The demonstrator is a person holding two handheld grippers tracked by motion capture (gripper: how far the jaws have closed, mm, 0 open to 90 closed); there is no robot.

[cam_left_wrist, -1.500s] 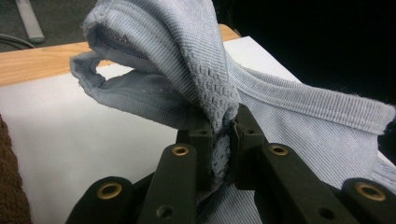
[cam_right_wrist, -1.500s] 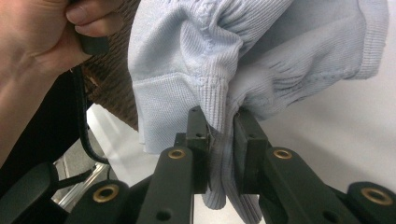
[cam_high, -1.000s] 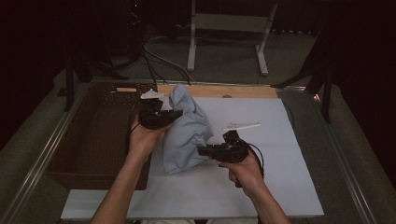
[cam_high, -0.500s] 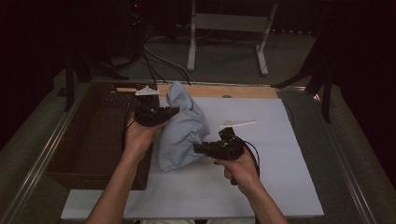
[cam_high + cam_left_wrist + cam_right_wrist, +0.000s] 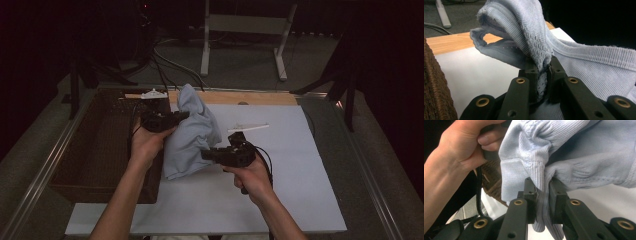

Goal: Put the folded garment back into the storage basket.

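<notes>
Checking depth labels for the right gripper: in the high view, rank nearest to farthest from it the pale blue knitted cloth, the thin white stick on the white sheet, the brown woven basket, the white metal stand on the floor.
1. Pale blue knitted cloth: clamped in the right gripper.
2. Thin white stick: just beyond, on the white sheet.
3. Brown woven basket: across the cloth, at the left.
4. White metal stand: on the floor past the table.

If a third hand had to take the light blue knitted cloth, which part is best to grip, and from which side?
Probably the loose lower hem of the light blue knitted cloth, taken from the person's near side. It hangs free below both clamps: the left gripper pinches a fold near the top, the right gripper pinches the ribbed edge. The hem rests on the white board, so come in low.
</notes>
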